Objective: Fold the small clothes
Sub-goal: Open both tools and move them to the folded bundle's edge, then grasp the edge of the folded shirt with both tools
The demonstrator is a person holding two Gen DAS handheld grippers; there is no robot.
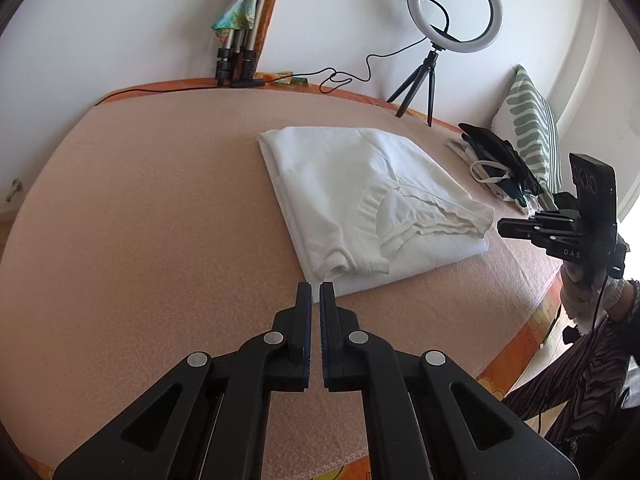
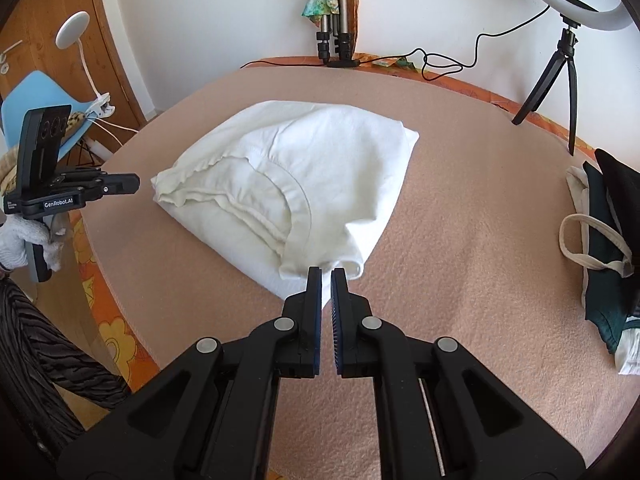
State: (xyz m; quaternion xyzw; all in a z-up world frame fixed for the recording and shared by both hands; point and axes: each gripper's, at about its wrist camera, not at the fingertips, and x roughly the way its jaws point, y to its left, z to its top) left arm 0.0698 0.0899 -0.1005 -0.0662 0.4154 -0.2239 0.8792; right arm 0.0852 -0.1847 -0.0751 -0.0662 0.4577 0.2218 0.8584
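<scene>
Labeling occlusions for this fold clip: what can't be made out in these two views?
- Folded white garment: its underside and inner layers are hidden by its own top layer in both views.
- Pile of dark clothes: cut off by the right wrist image edge; piece count unclear.
- Right gripper: fingertips overlap the garment's edge; contact cannot be told.
- Left gripper: narrow gap, nothing seen between the fingers.
- Ring light: top cropped in the right wrist view.
</scene>
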